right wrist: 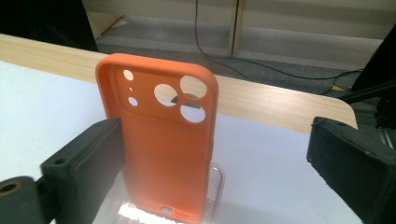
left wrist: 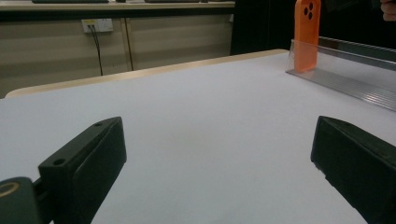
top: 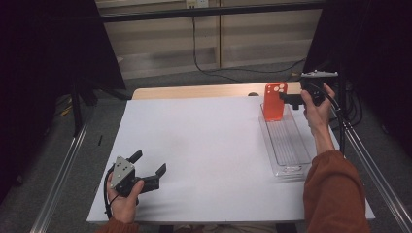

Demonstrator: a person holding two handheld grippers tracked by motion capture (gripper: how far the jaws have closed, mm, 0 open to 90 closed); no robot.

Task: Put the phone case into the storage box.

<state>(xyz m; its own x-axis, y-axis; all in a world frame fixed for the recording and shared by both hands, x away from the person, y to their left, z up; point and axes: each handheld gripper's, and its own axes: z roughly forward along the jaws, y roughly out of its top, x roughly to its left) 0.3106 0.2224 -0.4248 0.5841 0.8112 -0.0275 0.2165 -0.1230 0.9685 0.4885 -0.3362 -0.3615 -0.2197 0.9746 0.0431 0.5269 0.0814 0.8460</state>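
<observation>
At upper right of the high view, the right gripper (top: 290, 97) is held level w/ the top half of an orange phone case (top: 275, 101); its dark jaws reach toward the case's right edge, and whether they touch cannot be told here. The case stands upright in the far end of a clear plastic tray (top: 291, 150), which runs as a long narrow strip down the right side of the white table (top: 204, 145). At lower left, the left gripper (top: 148, 163) rests low over the table near its front edge, jaws spread wide w/ nothing between them, grey plate on top, a hand (top: 124, 201) around its grip. An orange sleeve (top: 335, 194) enters at lower right.

In the left gripper view, two black jaws rise at lower left and lower right, well apart, bare white table between them. The phone case (left wrist: 307, 32) shows at upper right, upright in the tray (left wrist: 350, 74).

In the right gripper view, the phone case (right wrist: 163, 140) fills the centre, upright, camera cutouts toward the top, its foot in the clear tray (right wrist: 217, 186). The left jaw sits just beside the case's left edge, poss. touching; the right jaw stands well apart at the frame's right. The jaws are open and not clamped on the case. A wood table edge (right wrist: 280, 105) crosses behind.
</observation>
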